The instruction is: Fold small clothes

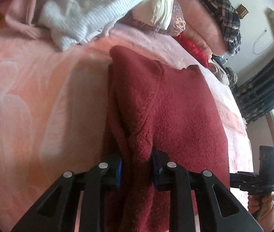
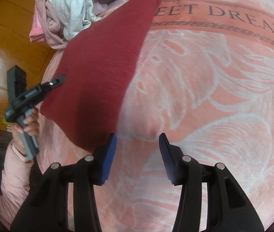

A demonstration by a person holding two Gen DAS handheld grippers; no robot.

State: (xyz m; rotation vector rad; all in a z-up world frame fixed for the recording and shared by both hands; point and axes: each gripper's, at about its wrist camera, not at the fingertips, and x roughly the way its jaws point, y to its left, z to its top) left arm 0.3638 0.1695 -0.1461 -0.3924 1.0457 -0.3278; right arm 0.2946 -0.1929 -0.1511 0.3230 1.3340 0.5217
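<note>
I am pinching a bunched fold of the red sweater [image 1: 175, 100] in my left gripper [image 1: 137, 166], so its edge lifts off the pink blanket [image 2: 214, 96]. My right gripper [image 2: 137, 154] is hanging open and empty beside it, ready.

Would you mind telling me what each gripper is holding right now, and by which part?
The left gripper pinches a bunched fold at the near edge of the red garment. The right gripper is open, holding nothing.
</note>
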